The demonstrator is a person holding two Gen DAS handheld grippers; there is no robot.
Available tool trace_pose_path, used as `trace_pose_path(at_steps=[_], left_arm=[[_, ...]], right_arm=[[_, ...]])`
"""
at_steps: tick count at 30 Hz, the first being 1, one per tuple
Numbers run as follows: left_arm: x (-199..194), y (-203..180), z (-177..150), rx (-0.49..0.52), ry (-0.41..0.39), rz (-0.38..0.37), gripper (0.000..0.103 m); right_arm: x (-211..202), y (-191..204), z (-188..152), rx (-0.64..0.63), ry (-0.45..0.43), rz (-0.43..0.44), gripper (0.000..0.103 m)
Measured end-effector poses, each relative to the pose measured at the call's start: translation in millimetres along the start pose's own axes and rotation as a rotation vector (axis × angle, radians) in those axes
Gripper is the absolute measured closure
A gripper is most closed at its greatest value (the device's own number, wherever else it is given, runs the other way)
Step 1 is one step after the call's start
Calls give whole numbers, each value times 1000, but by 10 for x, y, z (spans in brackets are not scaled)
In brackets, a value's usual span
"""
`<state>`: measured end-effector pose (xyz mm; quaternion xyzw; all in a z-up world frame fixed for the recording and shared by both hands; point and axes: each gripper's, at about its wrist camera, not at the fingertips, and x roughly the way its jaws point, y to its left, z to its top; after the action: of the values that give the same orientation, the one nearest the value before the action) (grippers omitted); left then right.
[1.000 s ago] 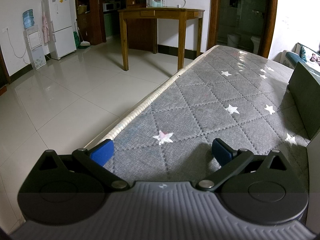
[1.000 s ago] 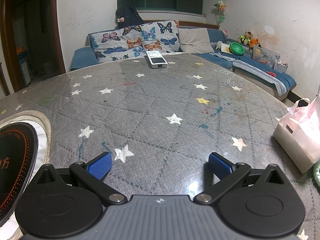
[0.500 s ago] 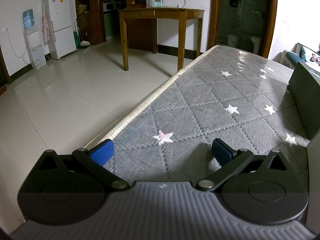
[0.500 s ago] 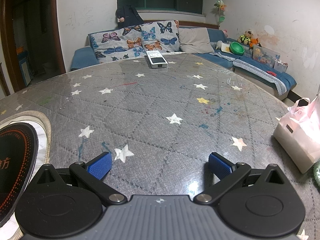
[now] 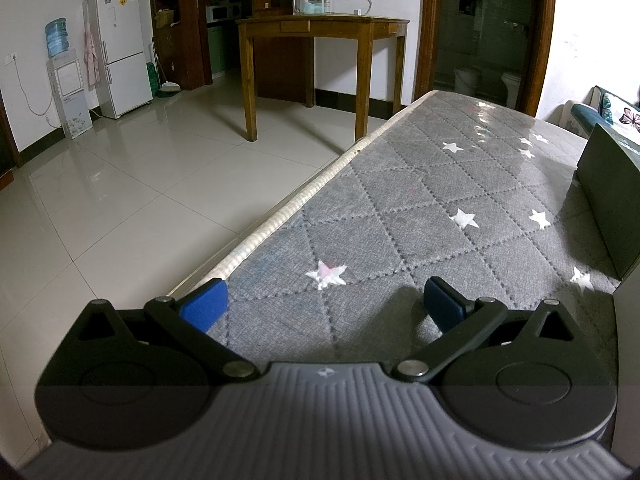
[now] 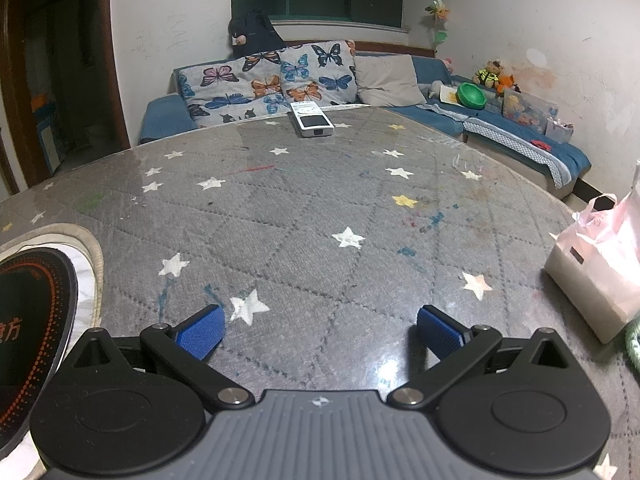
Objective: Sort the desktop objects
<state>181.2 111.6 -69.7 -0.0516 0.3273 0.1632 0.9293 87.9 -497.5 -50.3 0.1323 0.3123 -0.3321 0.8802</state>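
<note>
We hold both the left gripper (image 5: 324,300) and the right gripper (image 6: 318,326) spread wide, empty; at nine o'clock, the black round disc (image 6: 28,320) reads "方".

Left gripper (image 5: 324,300) hangs low over the starry grey tabletop (image 5: 400,216), jaws spread wide, holding nothing, dark box (image 5: 608,204) on the right.

A grey quilted star-print table (image 6: 304,208) under a glossy clear cover carries a white remote (image 6: 311,119) at its far edge, a pink bag (image 6: 596,264) right, a black disc (image 6: 32,312) left, and a dark box (image 5: 608,200).
</note>
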Motion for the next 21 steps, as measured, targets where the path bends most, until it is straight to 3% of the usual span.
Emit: trace_pose_path(at_steps=[21], left_arm=[[0, -7, -1, 0, 0, 0, 0]], right_arm=[[-490, 325, -333, -90, -3, 57, 0]])
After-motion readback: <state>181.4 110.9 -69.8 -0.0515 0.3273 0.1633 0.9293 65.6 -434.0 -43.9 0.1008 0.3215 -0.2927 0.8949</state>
